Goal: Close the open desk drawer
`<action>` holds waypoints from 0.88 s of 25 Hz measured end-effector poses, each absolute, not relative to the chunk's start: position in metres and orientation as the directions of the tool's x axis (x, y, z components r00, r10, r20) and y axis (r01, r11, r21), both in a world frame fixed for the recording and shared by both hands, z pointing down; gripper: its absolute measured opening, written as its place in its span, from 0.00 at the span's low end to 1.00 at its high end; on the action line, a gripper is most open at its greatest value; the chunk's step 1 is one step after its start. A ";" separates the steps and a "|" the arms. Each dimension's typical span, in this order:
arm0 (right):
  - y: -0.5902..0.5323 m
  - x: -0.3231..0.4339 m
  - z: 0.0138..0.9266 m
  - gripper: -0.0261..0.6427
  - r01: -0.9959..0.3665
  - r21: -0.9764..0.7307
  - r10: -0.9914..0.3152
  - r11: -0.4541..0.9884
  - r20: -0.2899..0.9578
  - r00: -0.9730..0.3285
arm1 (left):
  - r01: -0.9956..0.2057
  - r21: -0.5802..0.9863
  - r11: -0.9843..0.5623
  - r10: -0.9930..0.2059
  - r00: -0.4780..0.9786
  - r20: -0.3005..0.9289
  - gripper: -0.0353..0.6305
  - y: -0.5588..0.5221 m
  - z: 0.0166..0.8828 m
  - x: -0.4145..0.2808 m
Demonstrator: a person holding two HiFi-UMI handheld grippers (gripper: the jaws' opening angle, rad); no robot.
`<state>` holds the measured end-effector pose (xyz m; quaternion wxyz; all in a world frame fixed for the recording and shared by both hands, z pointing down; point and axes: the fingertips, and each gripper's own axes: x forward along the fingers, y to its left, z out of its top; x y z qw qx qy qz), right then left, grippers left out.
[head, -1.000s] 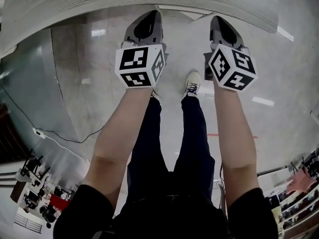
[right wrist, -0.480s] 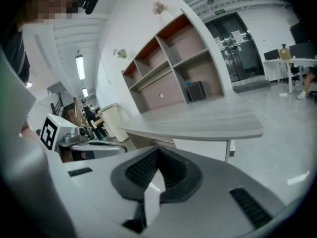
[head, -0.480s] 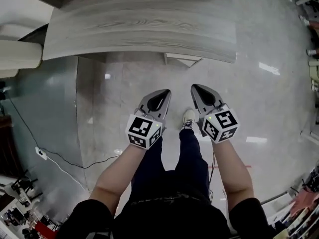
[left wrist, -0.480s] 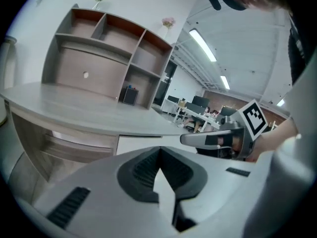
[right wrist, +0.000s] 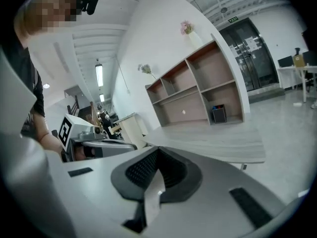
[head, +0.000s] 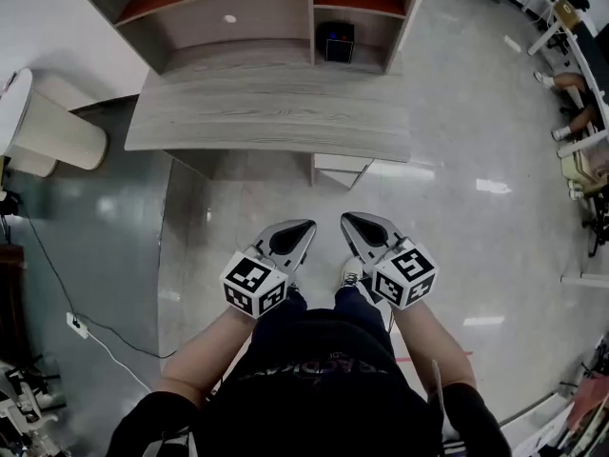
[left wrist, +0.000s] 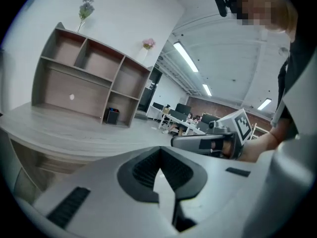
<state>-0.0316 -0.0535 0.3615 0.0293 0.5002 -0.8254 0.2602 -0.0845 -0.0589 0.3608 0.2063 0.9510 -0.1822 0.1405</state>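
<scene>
A grey wooden desk stands ahead of me, and a white drawer sticks out from under its front edge. My left gripper and right gripper are held side by side over the floor, short of the desk and apart from the drawer. Both are shut with nothing between the jaws. In the left gripper view the shut left gripper points toward the desk top, and the right gripper shows beside it. The right gripper view shows the shut right gripper and the desk beyond.
An open shelf unit sits at the back of the desk, with a small black box in one compartment. A white round stand is left of the desk. A cable runs over the glossy floor at the left.
Both grippers have risen and now show lower and smaller in the head view. The view has swung up, so the whole desk, drawer and shelf unit appear. Both jaws stayed shut.
</scene>
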 end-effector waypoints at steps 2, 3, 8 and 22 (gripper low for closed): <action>-0.046 -0.035 0.342 0.06 -0.835 -0.407 -0.819 0.370 0.281 -0.500 | -0.380 0.352 -0.855 -0.267 0.905 0.331 0.07 -0.052 0.347 -0.086; -0.043 -0.036 0.333 0.06 -0.834 -0.405 -0.822 0.374 0.271 -0.501 | -0.368 0.361 -0.857 -0.255 0.911 0.324 0.07 -0.049 0.341 -0.086; -0.025 -0.041 0.304 0.06 -0.830 -0.403 -0.833 0.385 0.234 -0.501 | -0.296 0.384 -0.874 -0.196 0.940 0.280 0.07 -0.033 0.317 -0.087; -0.003 -0.034 0.307 0.06 -0.817 -0.454 -0.835 0.355 0.240 -0.496 | -0.244 0.349 -0.905 -0.153 0.951 0.268 0.07 -0.027 0.309 -0.065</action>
